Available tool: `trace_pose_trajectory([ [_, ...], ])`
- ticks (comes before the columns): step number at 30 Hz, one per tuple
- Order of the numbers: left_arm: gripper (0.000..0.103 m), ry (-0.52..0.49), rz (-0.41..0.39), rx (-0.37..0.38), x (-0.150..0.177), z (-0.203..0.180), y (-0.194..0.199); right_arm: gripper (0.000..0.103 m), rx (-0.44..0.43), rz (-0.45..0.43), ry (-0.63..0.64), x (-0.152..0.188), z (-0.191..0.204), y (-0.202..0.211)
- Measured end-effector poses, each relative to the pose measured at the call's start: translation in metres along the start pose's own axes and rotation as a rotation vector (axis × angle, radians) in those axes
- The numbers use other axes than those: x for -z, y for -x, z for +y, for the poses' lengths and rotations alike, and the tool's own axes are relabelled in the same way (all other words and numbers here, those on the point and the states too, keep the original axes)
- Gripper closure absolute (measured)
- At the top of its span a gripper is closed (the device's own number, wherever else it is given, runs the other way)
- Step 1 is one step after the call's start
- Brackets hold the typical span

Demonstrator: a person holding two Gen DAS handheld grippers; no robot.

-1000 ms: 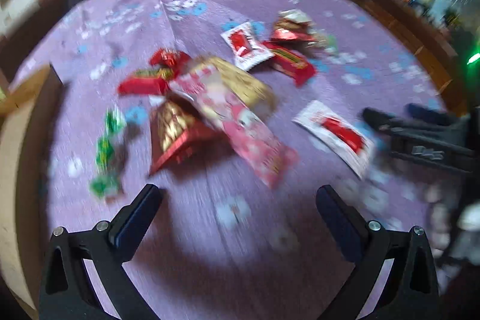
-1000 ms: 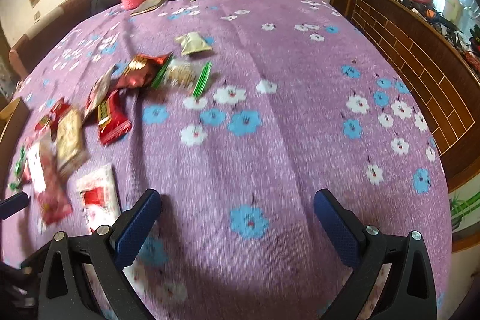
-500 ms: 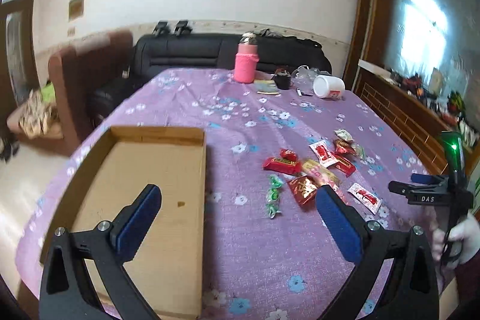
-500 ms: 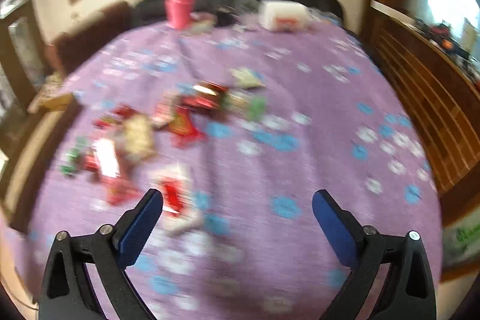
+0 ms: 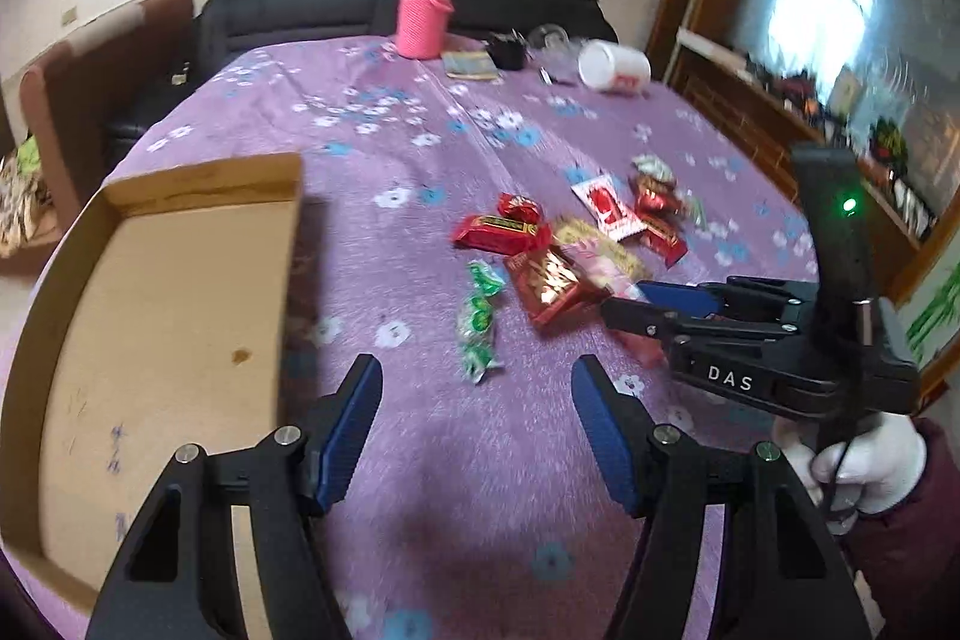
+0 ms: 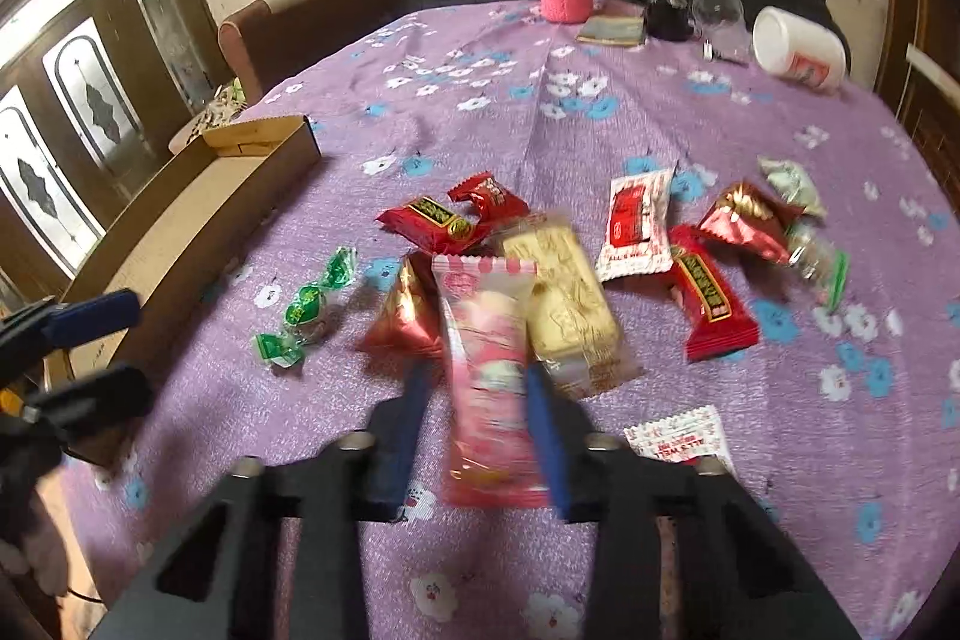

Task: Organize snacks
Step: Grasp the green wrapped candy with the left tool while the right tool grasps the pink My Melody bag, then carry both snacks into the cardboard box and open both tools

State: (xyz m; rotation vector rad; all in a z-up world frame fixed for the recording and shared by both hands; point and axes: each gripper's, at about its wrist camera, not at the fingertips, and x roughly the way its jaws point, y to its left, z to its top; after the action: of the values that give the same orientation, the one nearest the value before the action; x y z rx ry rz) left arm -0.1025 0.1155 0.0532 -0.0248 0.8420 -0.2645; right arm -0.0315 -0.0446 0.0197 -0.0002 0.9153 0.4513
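Note:
Several wrapped snacks lie in a heap on the purple flowered tablecloth (image 5: pixel 420 148). My right gripper (image 6: pixel 480 394) has its fingers close on both sides of a long pink snack pack (image 6: pixel 489 370), gripping it. Beside the pack lie a gold pack (image 6: pixel 564 298), a red-gold pack (image 6: pixel 405 310) and a green candy (image 6: pixel 306 307). The right gripper also shows in the left wrist view (image 5: pixel 660 304), at the heap's near edge. My left gripper (image 5: pixel 477 430) is open and empty, above the cloth, right of an empty cardboard tray (image 5: pixel 162 316).
At the far end stand a pink-sleeved bottle (image 5: pixel 422 16), a toppled white jar (image 5: pixel 612 67), a glass and a small dark item. A white sachet (image 6: pixel 678 439) lies by the right gripper. A sofa and armchair stand beyond the table, wooden panelling to the right.
My right gripper has narrowed from wide open onto the pink pack. My left gripper has come down and forward towards the table and has narrowed a little.

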Motion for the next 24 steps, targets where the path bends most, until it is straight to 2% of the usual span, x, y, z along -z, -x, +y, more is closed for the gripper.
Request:
trace_pose_trajectory([
  [8,0.039,-0.012,0.101,-0.013,-0.022,-0.006,-0.058,0.078,-0.052,-0.035,-0.041,0.004,-0.008,0.003],
  [10,0.048,-0.017,0.122,-0.013,-0.025,-0.006,-0.068,0.078,-0.061,-0.039,-0.046,0.004,-0.010,0.003],
  [14,0.082,-0.035,0.165,-0.037,-0.023,-0.008,-0.083,0.078,-0.078,-0.047,-0.056,0.005,-0.013,0.008],
  [15,0.083,-0.044,0.152,-0.049,-0.023,-0.009,-0.082,0.079,-0.078,-0.050,-0.057,0.004,-0.012,0.009],
  [19,0.084,-0.011,0.145,-0.017,-0.020,-0.004,-0.075,0.079,-0.082,-0.068,-0.067,0.005,-0.012,0.019],
  [24,0.083,0.046,0.088,0.033,-0.015,0.006,-0.044,0.079,-0.093,-0.093,-0.079,0.006,-0.006,0.041],
])
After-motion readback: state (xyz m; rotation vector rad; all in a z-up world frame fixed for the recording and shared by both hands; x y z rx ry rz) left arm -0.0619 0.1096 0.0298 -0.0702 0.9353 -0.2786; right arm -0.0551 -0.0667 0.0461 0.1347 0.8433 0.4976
